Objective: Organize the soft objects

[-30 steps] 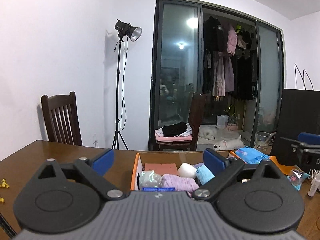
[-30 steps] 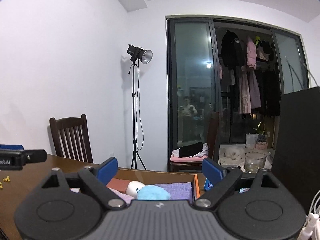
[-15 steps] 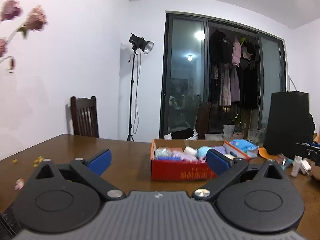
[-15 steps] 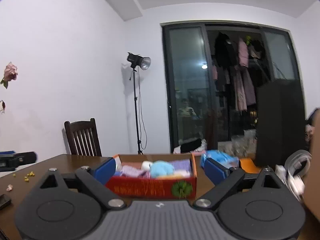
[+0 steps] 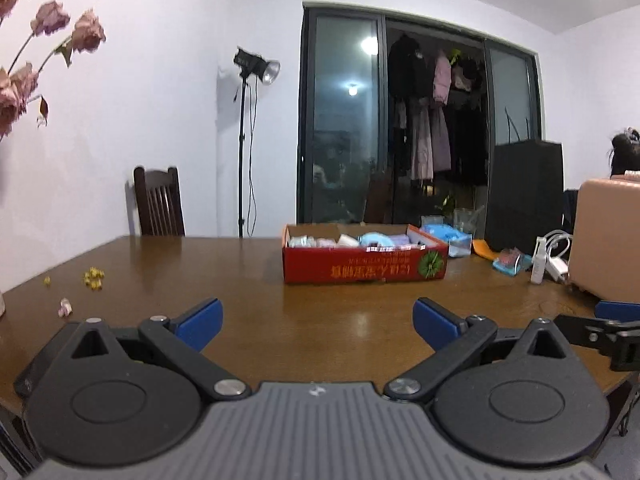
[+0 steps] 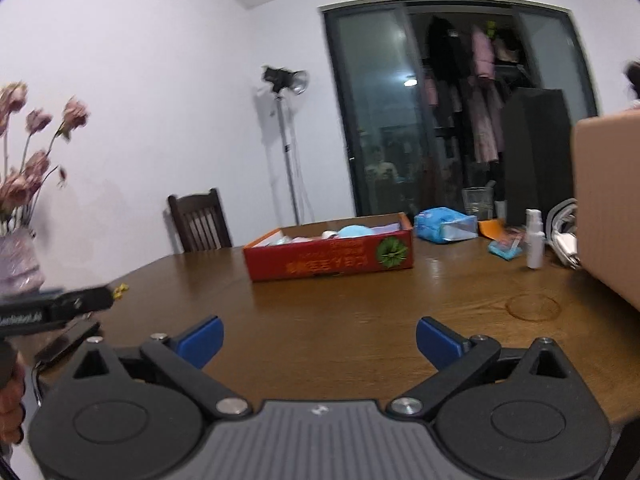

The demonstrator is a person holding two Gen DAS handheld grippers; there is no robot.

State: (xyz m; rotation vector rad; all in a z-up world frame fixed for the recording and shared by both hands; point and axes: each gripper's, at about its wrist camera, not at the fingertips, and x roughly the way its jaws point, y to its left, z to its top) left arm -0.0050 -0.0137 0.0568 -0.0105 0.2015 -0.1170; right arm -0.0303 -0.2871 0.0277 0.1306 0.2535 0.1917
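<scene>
A red cardboard box (image 5: 366, 268) stands on the far side of the brown table (image 5: 248, 280), filled with soft items in white, light blue and lilac (image 5: 372, 239). It also shows in the right wrist view (image 6: 330, 262). My left gripper (image 5: 318, 316) is open and empty, low over the near table edge, well short of the box. My right gripper (image 6: 319, 338) is open and empty, also near the front edge. Each gripper shows at the edge of the other's view.
A blue soft pack (image 6: 444, 224), a small blue packet (image 6: 505, 249), a white spray bottle (image 6: 535, 244) and cables lie right of the box. A tan box (image 6: 608, 204) stands at the right edge. A flower vase (image 6: 20, 256) and yellow bits (image 5: 94, 278) are at the left.
Both grippers have pulled back from over the box toward the near table edge. The box now looks small and far. Both stay open and empty.
</scene>
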